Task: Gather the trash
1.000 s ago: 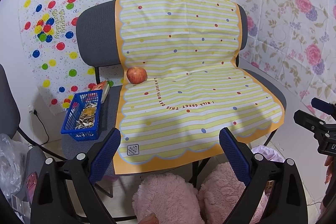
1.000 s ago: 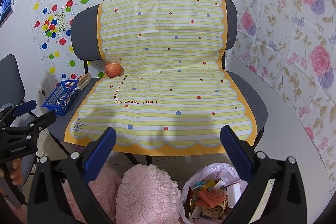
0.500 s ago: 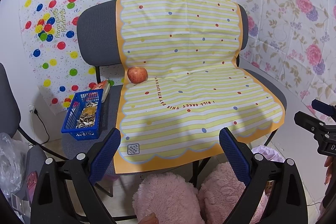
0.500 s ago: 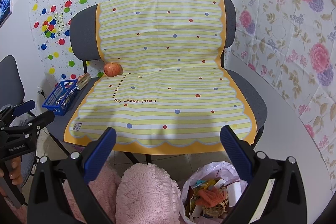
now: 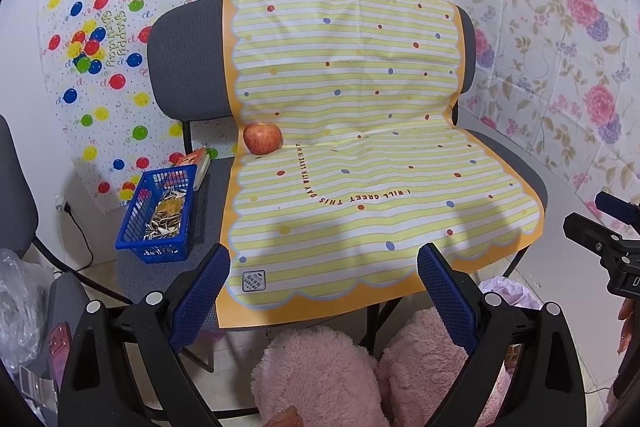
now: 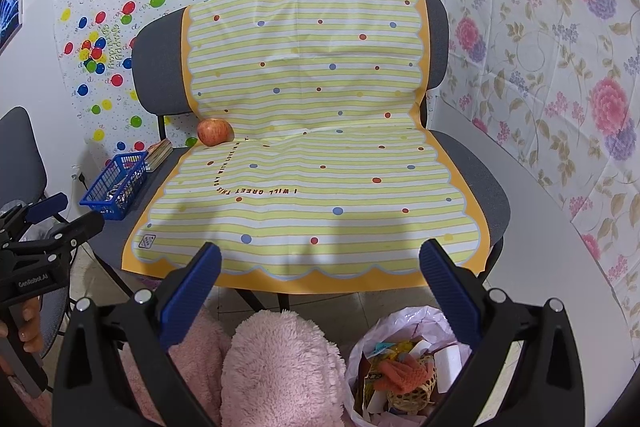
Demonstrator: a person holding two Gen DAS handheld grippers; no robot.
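Note:
A pink plastic trash bag (image 6: 404, 367) full of wrappers and scraps stands on the floor below the chair's front right; its top (image 5: 506, 293) shows in the left wrist view. A yellow striped sheet (image 5: 352, 163) (image 6: 312, 163) covers a grey double chair. My left gripper (image 5: 324, 263) (image 6: 56, 215) hovers open before the sheet's front edge, nothing between its fingers. My right gripper (image 6: 320, 261) (image 5: 600, 219) is open and empty too, above the bag.
A red apple (image 5: 263, 138) (image 6: 214, 131) rests at the seat's back left. A blue basket (image 5: 158, 213) (image 6: 116, 183) holding seed shells sits on the bare left seat, a small book (image 5: 196, 163) behind it. Pink fluffy slippers (image 5: 320, 375) (image 6: 280, 367) are below. Clear plastic (image 5: 20, 303) lies at left.

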